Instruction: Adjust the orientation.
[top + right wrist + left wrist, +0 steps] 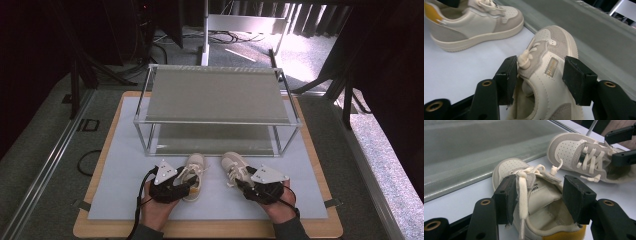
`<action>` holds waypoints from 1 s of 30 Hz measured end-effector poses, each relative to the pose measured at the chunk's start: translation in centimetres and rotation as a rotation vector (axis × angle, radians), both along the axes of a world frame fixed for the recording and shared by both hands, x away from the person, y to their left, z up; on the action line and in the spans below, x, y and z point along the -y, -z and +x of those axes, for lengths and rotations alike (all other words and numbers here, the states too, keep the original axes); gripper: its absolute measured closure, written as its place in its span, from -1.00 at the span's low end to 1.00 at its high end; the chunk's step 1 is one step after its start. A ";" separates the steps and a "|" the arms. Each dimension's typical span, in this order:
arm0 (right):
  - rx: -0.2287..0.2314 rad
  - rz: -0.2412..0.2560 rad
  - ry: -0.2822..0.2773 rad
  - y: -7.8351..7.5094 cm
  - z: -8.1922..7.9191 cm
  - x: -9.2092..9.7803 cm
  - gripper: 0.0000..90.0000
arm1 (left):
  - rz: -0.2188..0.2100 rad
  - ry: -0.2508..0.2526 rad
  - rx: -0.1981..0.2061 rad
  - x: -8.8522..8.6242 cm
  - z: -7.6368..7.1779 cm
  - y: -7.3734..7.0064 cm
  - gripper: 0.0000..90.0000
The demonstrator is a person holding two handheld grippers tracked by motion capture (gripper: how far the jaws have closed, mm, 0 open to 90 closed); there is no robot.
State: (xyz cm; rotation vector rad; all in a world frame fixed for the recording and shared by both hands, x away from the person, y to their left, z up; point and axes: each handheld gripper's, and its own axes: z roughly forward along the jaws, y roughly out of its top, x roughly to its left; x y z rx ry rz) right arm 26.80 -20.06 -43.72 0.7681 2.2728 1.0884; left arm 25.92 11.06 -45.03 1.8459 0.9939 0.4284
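Two small cream and grey sneakers stand toe-first toward a shelf rack on a white mat. My left gripper point(192, 182) point(537, 192) is open, its jaws straddling the collar of the left sneaker point(196, 167) point(511, 167), and one pad touches the lace. That sneaker has a yellow heel patch. My right gripper point(241, 181) point(539, 72) is open as well, around the laced middle of the right sneaker point(232, 162) point(551, 42), with a gap at its right pad. The left sneaker point(474, 22) lies at the upper left of the right gripper view.
A two-level metal rack point(215, 95) with grey shelves stands just beyond the shoes, its lower shelf point(215, 140) near mat level. The white mat point(125, 165) lies on a wooden board point(100, 227). Stands and cables sit on the floor behind.
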 end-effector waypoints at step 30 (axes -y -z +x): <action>-0.112 0.059 0.144 0.7 3.3 2.7 0.33 | -0.009 0.002 -0.001 0.0 0.1 0.1 -0.01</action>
